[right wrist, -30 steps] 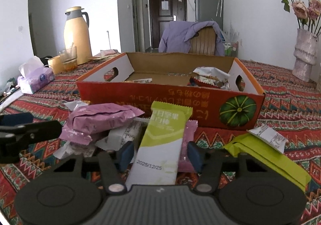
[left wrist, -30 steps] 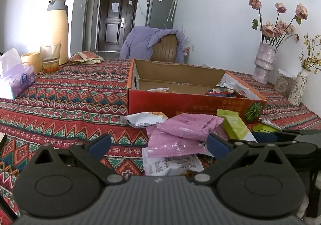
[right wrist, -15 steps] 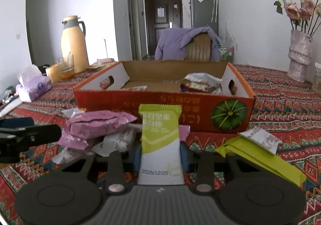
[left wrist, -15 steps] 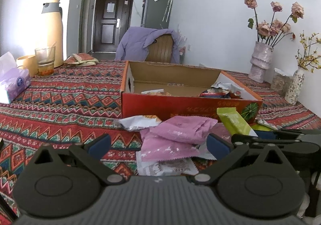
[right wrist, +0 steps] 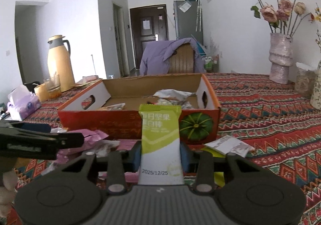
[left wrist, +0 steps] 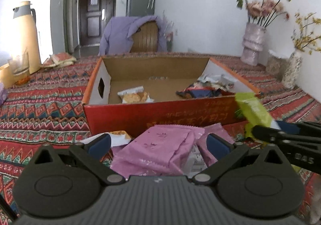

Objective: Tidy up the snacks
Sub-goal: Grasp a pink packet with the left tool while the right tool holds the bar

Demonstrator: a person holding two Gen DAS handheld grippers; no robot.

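Observation:
An open orange cardboard box (left wrist: 160, 112) (right wrist: 100, 122) stands on the patterned tablecloth and holds a cracker packet (left wrist: 133, 95), a dark packet (left wrist: 200, 92) and a silver one. My right gripper (right wrist: 160, 154) is shut on a green-and-white snack bar (right wrist: 160, 140), held upright in front of the box. The left wrist view shows that bar (left wrist: 252, 110) at the box's right front corner. My left gripper (left wrist: 159, 143) is open, its blue pads on either side of a pink packet (left wrist: 160, 150) that lies on a pile of snacks before the box.
A cream thermos (right wrist: 60, 64), a glass (right wrist: 52, 84) and a tissue pack (right wrist: 24, 102) stand at the left. A vase of dried roses (right wrist: 280, 60) is at the right. A white packet (right wrist: 228, 144) lies on the cloth near the box. A chair with a purple jacket (right wrist: 172, 56) is behind.
The right jaws closed on the green bar and lifted it off the pile. The left gripper moved forward over the pink packets, closer to the box.

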